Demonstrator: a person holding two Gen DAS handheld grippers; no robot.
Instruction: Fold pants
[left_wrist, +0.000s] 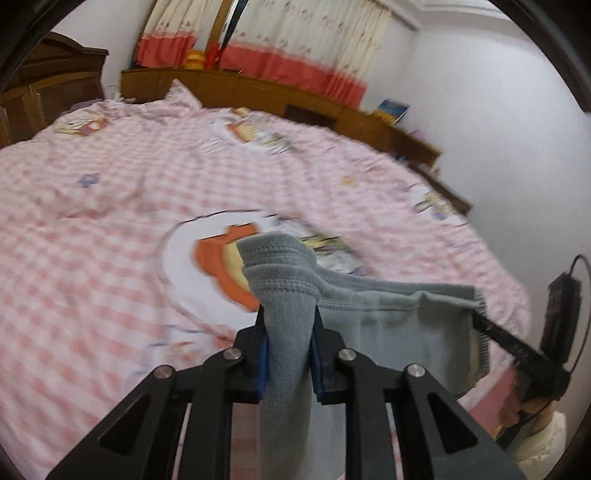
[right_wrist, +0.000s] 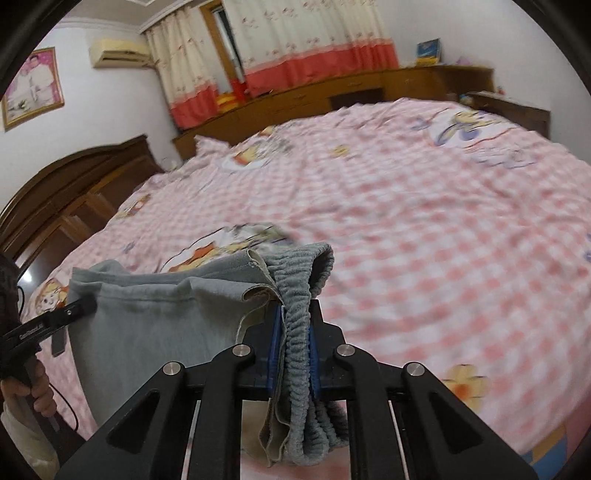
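Left wrist: pants (left_wrist: 284, 295) above bed (left_wrist: 110, 184).

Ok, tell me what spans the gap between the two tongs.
Only the grey pants: a slack stretch of fabric runs from the left tongs to the right tongs, clearest in the right wrist view.

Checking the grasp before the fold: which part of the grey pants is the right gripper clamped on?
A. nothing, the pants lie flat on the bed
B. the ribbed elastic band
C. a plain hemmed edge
B: in the right wrist view the right gripper pinches the gathered ribbed band of the grey pants, held up above the checked bedspread.
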